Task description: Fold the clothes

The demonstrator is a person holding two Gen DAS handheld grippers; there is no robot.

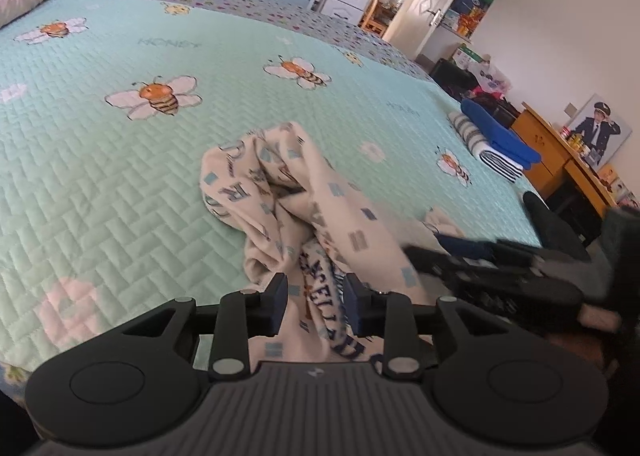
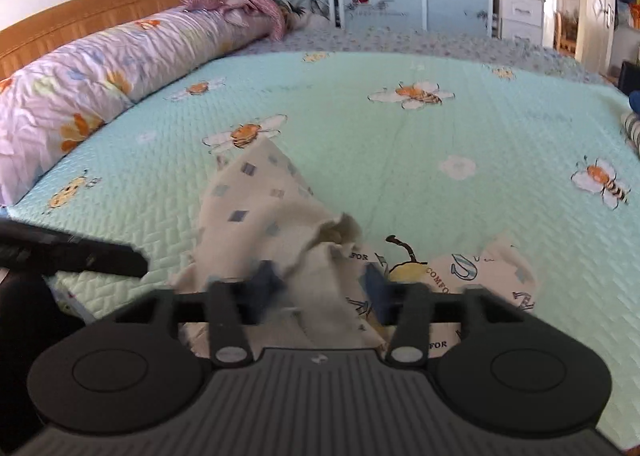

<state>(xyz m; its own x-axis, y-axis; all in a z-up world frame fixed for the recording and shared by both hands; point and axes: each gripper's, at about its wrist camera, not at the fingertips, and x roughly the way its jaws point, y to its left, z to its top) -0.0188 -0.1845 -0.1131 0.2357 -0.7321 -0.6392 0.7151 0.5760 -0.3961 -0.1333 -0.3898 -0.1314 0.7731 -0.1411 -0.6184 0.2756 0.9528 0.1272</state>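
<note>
The cream printed garment [image 1: 304,208] lies bunched near the bed's [image 1: 120,176] front edge, one end lifted so it can be spread. The left gripper [image 1: 316,302] is clamped on a fold; the right gripper [image 2: 320,292] straddles cloth, its blurred jaws seemingly apart. Folded clothes [image 1: 494,144] wait aside

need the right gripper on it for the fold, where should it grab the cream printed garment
Take the loose corner of the cream printed garment lying flat near the right gripper, coming low from the bed's near edge. The left gripper already pinches the bunched middle, so that free edge can spread it.
</note>
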